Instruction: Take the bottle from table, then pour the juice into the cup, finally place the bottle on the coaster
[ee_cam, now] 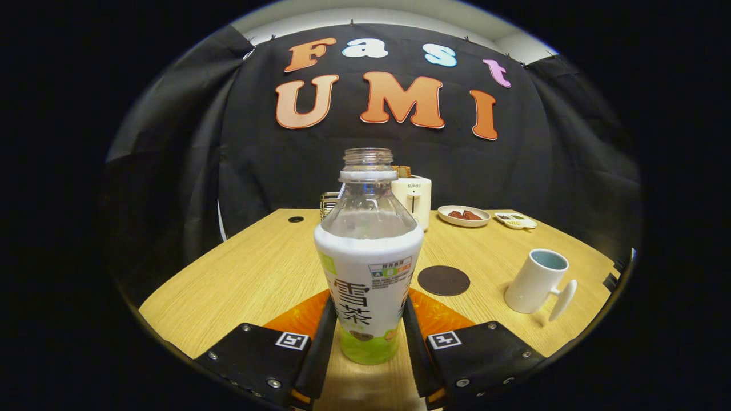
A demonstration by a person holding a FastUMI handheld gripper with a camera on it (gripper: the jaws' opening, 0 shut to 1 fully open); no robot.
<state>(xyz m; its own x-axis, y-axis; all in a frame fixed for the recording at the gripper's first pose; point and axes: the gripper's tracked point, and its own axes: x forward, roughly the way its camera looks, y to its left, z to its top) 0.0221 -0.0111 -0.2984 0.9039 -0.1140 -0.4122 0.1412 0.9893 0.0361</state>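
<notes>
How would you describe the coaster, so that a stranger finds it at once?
On the wooden table, look just beyond the bottle that the gripper clasps. Between bottle and white cup lies the coaster: a dark, flat, bare disc.

Clear plastic bottle (368, 257); matt wood-grain table (257, 274)

Warm overhead light falls evenly on the table (257, 274), while the surroundings stay dim. The cup (534, 281) casts a soft shadow. Focus is sharp centrally; fisheye distortion bends the table's edges strongly.
</notes>
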